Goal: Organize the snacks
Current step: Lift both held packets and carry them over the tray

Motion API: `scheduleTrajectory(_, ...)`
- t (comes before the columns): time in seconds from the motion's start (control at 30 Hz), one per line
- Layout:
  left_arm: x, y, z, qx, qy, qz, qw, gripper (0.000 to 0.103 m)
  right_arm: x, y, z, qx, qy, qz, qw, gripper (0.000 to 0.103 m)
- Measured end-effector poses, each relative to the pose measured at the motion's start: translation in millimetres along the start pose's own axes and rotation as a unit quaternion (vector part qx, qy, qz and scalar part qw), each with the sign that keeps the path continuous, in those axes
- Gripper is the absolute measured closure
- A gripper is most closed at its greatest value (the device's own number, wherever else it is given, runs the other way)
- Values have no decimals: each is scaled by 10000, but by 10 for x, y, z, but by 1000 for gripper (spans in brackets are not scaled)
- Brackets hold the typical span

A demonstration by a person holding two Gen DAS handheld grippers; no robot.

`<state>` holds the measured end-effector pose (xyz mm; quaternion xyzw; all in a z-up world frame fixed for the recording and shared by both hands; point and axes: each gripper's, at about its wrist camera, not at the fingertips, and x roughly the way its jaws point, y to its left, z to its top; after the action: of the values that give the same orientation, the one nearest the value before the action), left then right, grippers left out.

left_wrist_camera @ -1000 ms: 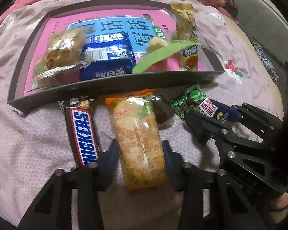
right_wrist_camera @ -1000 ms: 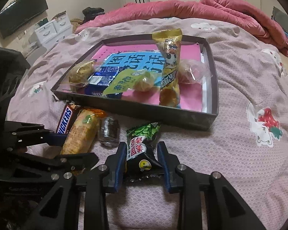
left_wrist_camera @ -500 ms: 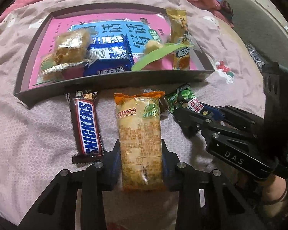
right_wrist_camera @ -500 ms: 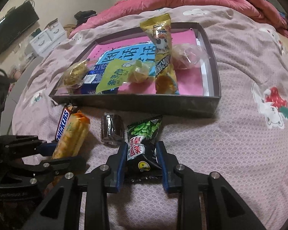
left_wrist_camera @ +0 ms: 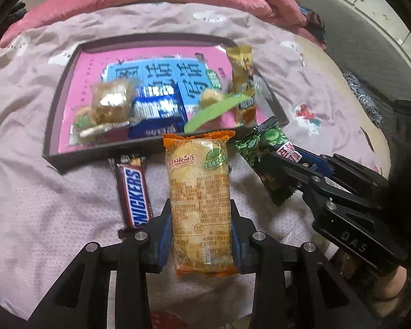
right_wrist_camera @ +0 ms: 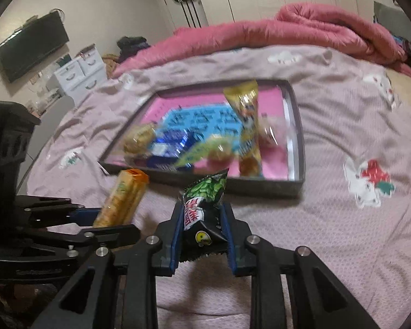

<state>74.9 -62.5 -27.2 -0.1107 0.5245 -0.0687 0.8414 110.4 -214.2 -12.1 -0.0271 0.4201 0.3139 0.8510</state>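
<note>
Both pairs of jaws clamped on a packet. Left gripper [left_wrist_camera: 201, 242] squeezes the long orange-ended cake packet [left_wrist_camera: 199, 192] by its lower half; right gripper [right_wrist_camera: 202, 242] pinches the green-and-black pea packet [right_wrist_camera: 204, 211], its jaws having just been closing on the wrapper between them.

Step in hand: carrying two snacks at once toward the dark tray [left_wrist_camera: 52, 131] on the bedspread [left_wrist_camera: 41, 205]. Both packets look clear of the cloth, just short of the tray's near edge (my reading, from the way their tips overlap the near wall).

Next move, as I judge it: bring each packet over the near wall and release it on bare pink floor. Room is tight near that edge, where several snacks already crowd; the tray's far half looks freer.

Left wrist view only: a Snickers bar [left_wrist_camera: 134, 194] on the bedspread, just outside the near wall and beside the cake packet, not yet collected.

Right wrist view only: the tray's right wall and bare pink floor at the far right corner, plus the room behind. The Snickers bar is hidden here.
</note>
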Motion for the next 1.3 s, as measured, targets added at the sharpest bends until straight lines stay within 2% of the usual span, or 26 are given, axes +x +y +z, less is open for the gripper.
scheduleTrajectory(0.13,-58,48,31,-68,-79,13,9999,67,31,30,12,-72,49,-45,10000,77)
scheduleTrajectory(0.47,-183,108,140,-156,-303,110,9994,67,-130,-33,67,85,-389,56,9992,77)
scheduleTrajectory(0.8,-303,188,404,-195,-624,264,9975,67,-273,-145,213,196,-771,-89,9968,77)
scheduleTrajectory(1.3,-363,202,726,-213,-919,334,9950,67,-267,-301,382,363,-973,-270,9942,77)
